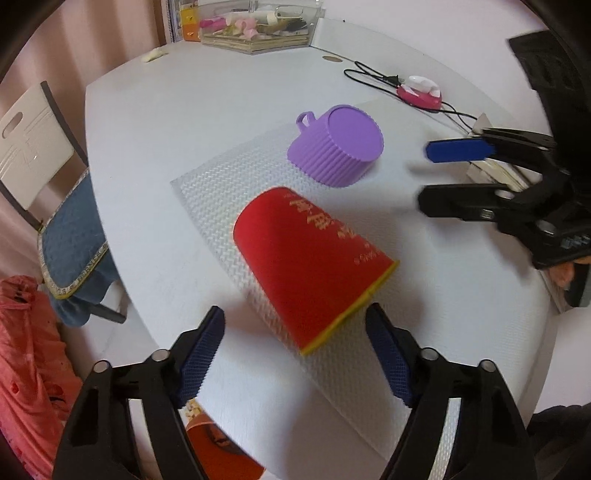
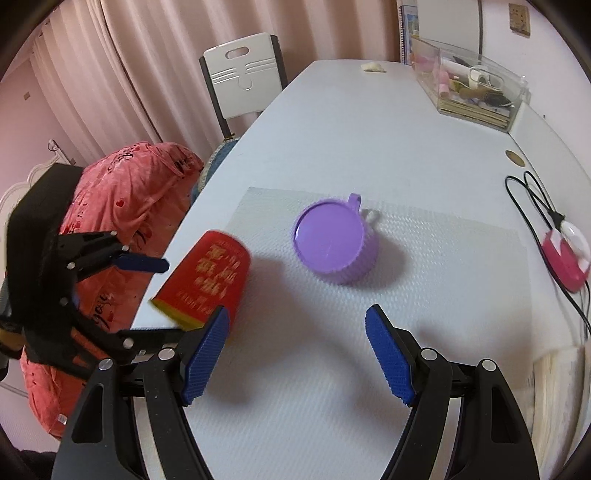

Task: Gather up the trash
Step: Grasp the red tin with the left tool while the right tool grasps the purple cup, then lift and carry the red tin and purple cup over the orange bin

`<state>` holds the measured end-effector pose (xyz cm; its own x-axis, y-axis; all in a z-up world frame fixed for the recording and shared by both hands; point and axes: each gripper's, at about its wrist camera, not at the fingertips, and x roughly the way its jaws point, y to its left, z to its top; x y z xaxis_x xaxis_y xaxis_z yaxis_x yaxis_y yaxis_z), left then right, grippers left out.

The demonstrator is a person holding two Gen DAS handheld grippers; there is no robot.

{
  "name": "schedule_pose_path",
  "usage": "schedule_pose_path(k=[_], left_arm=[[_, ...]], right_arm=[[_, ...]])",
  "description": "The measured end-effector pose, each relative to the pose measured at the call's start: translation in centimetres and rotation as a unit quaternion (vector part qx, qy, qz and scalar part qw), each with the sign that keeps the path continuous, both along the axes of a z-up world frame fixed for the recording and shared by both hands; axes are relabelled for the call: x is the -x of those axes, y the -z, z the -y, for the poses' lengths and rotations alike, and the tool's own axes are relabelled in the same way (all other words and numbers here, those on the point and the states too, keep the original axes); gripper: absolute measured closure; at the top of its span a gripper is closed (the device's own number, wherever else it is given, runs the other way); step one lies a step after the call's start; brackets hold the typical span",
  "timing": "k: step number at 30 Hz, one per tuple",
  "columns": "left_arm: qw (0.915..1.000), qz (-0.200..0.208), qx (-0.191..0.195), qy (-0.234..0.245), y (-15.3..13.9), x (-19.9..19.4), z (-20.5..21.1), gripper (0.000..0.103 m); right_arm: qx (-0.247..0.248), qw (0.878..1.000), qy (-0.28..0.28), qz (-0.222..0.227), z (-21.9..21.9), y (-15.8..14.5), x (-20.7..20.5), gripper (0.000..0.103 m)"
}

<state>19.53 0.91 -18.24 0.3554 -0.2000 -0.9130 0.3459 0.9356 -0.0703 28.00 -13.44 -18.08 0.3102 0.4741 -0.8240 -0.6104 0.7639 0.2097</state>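
Note:
A red paper cup (image 1: 310, 266) with gold lettering and a yellow rim lies tilted on the textured mat (image 1: 221, 192), base pointing away. My left gripper (image 1: 295, 354) is open, its blue pads on either side of the cup's rim end, not gripping it. An upside-down purple ribbed cup (image 1: 336, 147) with a small handle stands beyond it. In the right wrist view the red cup (image 2: 207, 280) is at the left and the purple cup (image 2: 334, 242) ahead. My right gripper (image 2: 295, 354) is open and empty; it also shows in the left wrist view (image 1: 428, 177).
A clear box (image 1: 258, 26) of small items stands at the table's far end. A pink-white device (image 1: 419, 92) with a black cable lies at the right. A white chair (image 2: 243, 74) and a red cloth bundle (image 2: 125, 206) are beside the table's left edge.

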Motion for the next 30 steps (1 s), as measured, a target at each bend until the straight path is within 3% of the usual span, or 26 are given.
schedule_pose_path(k=[4, 6, 12, 16, 19, 25, 27, 30], left_arm=[[1.0000, 0.002, 0.000, 0.004, 0.4, -0.7, -0.3, 0.036], [1.0000, -0.003, 0.005, 0.003, 0.6, -1.2, -0.5, 0.046], [0.9998, -0.012, 0.012, 0.011, 1.2, -1.7, -0.8, 0.064], [0.9996, -0.016, 0.016, 0.017, 1.5, -1.9, -1.1, 0.065], [0.9995, -0.014, 0.017, 0.022, 1.7, -2.4, -1.4, 0.072], [0.9995, -0.012, 0.030, 0.006, 1.9, -3.8, -2.0, 0.081], [0.9994, -0.009, 0.034, 0.006, 1.7, -3.9, -1.8, 0.089], [0.9993, -0.010, 0.034, 0.012, 1.7, -3.6, -1.5, 0.091]], right_arm=[[0.009, 1.000, 0.006, 0.006, -0.9, 0.9, -2.2, 0.027], [0.013, 1.000, 0.007, 0.007, -1.3, 1.2, -3.0, 0.027], [0.020, 1.000, -0.002, 0.016, -2.9, 2.0, -4.6, 0.027], [0.034, 0.999, -0.007, 0.024, -3.6, 2.5, -5.0, 0.028], [0.041, 0.999, -0.008, 0.026, -3.7, 2.9, -5.3, 0.037], [0.050, 0.998, -0.028, 0.035, -3.8, 3.3, -5.6, 0.037], [0.046, 0.998, -0.034, 0.034, -3.5, 3.2, -5.6, 0.038], [0.031, 0.999, -0.037, 0.022, -2.7, 2.7, -5.1, 0.040]])
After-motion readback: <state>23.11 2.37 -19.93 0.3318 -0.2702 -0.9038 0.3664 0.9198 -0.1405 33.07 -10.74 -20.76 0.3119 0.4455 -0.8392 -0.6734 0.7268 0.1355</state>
